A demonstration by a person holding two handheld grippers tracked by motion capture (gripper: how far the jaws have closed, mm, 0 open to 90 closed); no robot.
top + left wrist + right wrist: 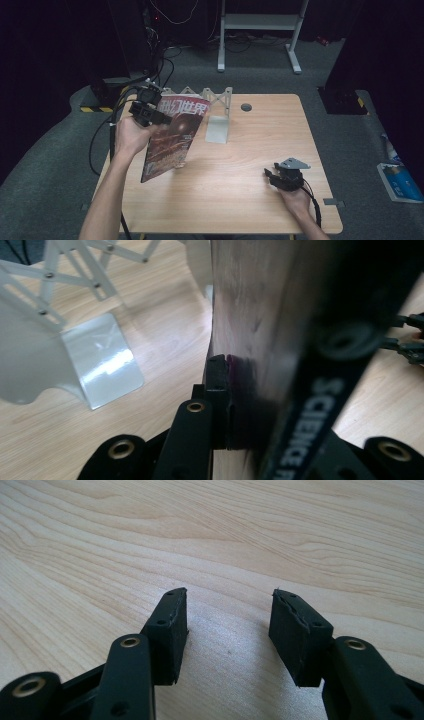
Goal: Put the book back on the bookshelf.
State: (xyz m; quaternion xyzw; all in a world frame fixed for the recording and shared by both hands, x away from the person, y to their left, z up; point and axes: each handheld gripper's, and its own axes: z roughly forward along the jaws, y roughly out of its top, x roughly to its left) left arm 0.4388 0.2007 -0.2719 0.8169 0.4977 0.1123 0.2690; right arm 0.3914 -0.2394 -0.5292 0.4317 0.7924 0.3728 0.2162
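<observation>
A dark red magazine (172, 140) hangs tilted above the left part of the wooden table (240, 200), its lower corner near the tabletop. My left gripper (150, 114) is shut on its upper left edge. In the left gripper view one pad (217, 382) presses against the cover (260, 315), and the other jaw is hidden behind the magazine. A white folding bookstand (218, 117) (100, 360) stands just right of the magazine. My right gripper (271, 175) (227, 615) rests low over bare wood at the front right, open with nothing between its jaws.
A small round black grommet (246, 107) sits in the tabletop behind the stand. Black cables (102, 130) trail off the table's left side. A white metal frame (260, 22) stands on the carpet beyond the table. A blue and white item (400, 182) lies on the floor at right.
</observation>
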